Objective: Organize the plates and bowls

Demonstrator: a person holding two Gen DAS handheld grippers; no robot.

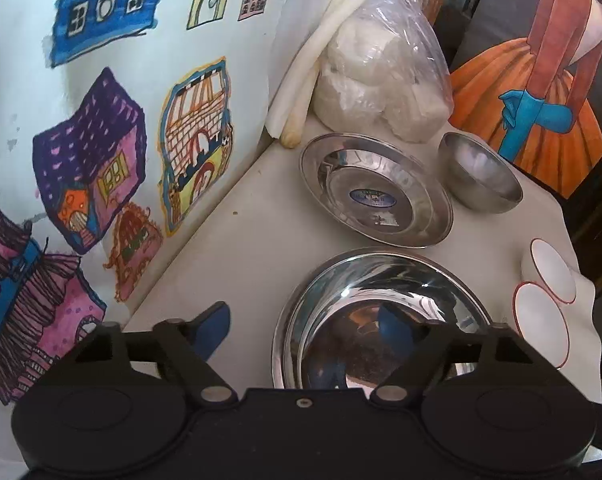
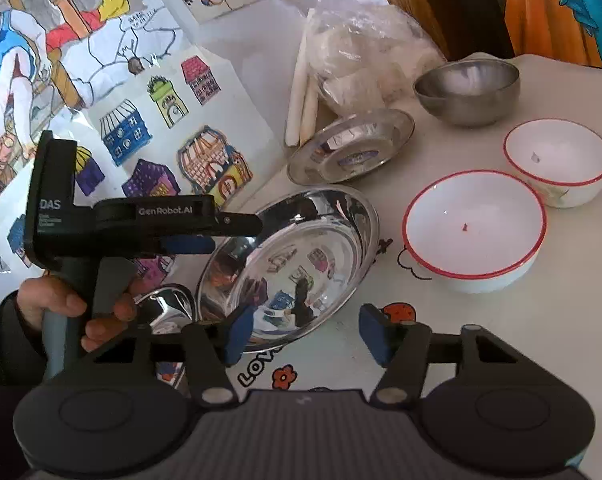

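Observation:
A large shiny steel plate (image 1: 381,320) lies on the table just ahead of my left gripper (image 1: 305,332), which is open, one finger left of the plate's rim and one over its inside. In the right wrist view the same plate (image 2: 301,256) looks tilted, with the left gripper (image 2: 205,236) at its left rim. A smaller steel plate (image 1: 375,188) (image 2: 353,146) and a small steel bowl (image 1: 479,172) (image 2: 467,90) sit further back. Two white red-rimmed bowls (image 2: 475,228) (image 2: 557,160) stand to the right. My right gripper (image 2: 305,332) is open and empty, near the large plate's front rim.
A clear plastic bag of white lumps (image 1: 381,76) and white sticks (image 1: 301,92) lean at the back against the drawing-covered wall (image 1: 101,120). An orange-dress painting (image 1: 541,80) stands at the back right. Another steel piece (image 2: 169,304) shows behind the person's hand (image 2: 61,312).

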